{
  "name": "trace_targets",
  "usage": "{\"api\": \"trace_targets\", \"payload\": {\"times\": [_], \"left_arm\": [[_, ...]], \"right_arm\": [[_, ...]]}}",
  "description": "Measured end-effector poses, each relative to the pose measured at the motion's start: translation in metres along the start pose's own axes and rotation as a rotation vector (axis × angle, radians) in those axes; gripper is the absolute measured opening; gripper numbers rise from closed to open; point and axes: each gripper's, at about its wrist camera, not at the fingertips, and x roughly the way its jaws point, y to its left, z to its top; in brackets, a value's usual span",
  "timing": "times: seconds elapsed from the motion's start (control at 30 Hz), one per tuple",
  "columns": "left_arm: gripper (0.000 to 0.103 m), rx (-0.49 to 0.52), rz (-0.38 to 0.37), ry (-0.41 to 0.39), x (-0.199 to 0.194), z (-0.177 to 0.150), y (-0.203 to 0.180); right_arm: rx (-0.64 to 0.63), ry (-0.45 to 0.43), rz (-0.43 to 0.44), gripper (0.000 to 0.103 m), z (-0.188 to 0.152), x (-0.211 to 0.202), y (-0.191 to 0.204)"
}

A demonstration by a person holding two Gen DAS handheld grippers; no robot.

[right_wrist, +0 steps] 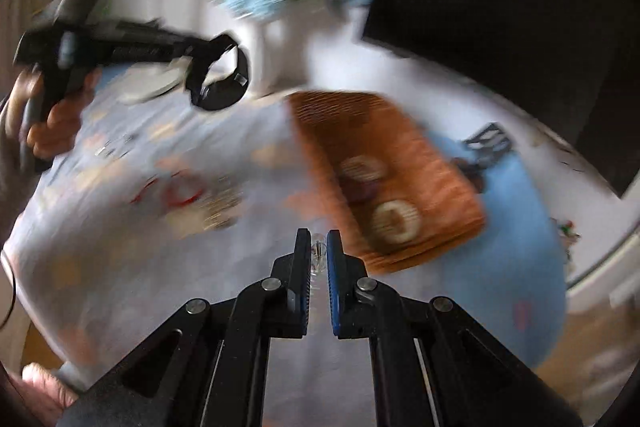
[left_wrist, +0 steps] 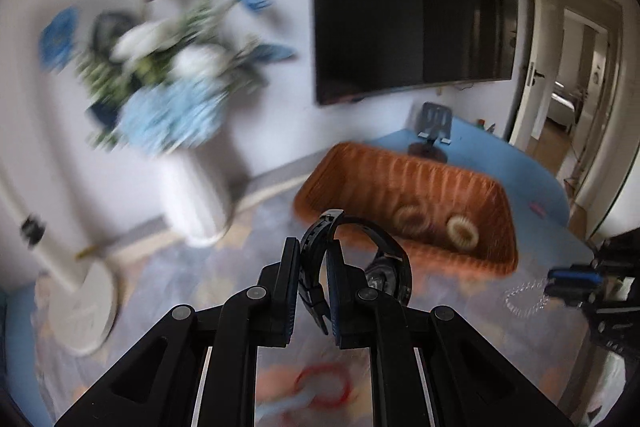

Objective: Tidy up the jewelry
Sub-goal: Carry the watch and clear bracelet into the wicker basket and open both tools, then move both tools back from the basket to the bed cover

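Observation:
My left gripper (left_wrist: 314,267) is shut on the strap of a black wristwatch (left_wrist: 384,263), which hangs in the air in front of an orange woven basket (left_wrist: 360,167). From the right wrist view the left gripper (right_wrist: 191,67) and the watch (right_wrist: 224,83) show at upper left, above the table. My right gripper (right_wrist: 319,247) is shut on a small clear bead piece (right_wrist: 318,255). At the right edge of the left wrist view, the right gripper (left_wrist: 554,283) trails a clear bead chain (left_wrist: 524,297). Two cream rings (left_wrist: 463,231) lie in the basket (right_wrist: 328,115).
A red bracelet (left_wrist: 320,370) and a beaded piece (right_wrist: 220,207) lie on the patterned cloth (right_wrist: 120,267). A white vase of blue and white flowers (left_wrist: 192,195), a white round stand base (left_wrist: 84,307), a phone stand (left_wrist: 434,123) and a wall screen (left_wrist: 412,7) stand behind. A hand (right_wrist: 56,127) holds the left gripper.

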Motion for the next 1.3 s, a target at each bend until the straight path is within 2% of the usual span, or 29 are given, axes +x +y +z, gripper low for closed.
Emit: {"api": "trace_targets", "payload": {"times": [0.17,0.27,0.47,0.63,0.8,0.9,0.97,1.0,1.07,1.13,1.3], "left_arm": [[0.013,-0.008,-0.029,0.042,0.056,0.034,-0.029],[0.013,-0.011,-0.024,0.086,0.091,0.042,-0.04],[0.013,-0.017,0.017,0.158,0.146,0.033,-0.046],[0.013,-0.023,0.032,0.188,0.168,0.028,-0.041],[0.014,-0.016,0.017,0.187,0.171,0.032,-0.04],[0.02,-0.031,-0.028,0.178,0.16,0.035,-0.04],[0.026,-0.04,-0.039,0.129,0.143,0.042,-0.036],[0.03,-0.041,-0.037,0.101,0.128,0.046,-0.034],[0.045,-0.037,-0.033,0.048,0.097,0.052,-0.03],[0.048,-0.031,-0.016,-0.012,0.064,0.054,-0.027],[0.048,-0.043,0.037,-0.116,-0.025,0.041,-0.005]], "right_arm": [[0.095,-0.046,-0.052,0.009,0.028,0.01,-0.06],[0.12,-0.05,-0.076,0.009,0.039,0.027,-0.075],[0.209,-0.01,0.026,0.009,0.052,0.094,-0.094],[0.264,0.058,0.073,0.009,0.049,0.138,-0.102],[0.285,0.064,0.061,0.009,0.045,0.147,-0.106],[0.328,0.047,0.069,0.01,0.044,0.14,-0.116],[0.338,0.011,0.062,0.013,0.046,0.123,-0.121],[0.335,-0.004,0.054,0.019,0.049,0.115,-0.122],[0.317,-0.052,0.022,0.031,0.054,0.09,-0.12],[0.293,-0.107,0.006,0.033,0.058,0.062,-0.108],[0.244,-0.179,0.051,0.033,0.063,0.009,-0.063]]}}
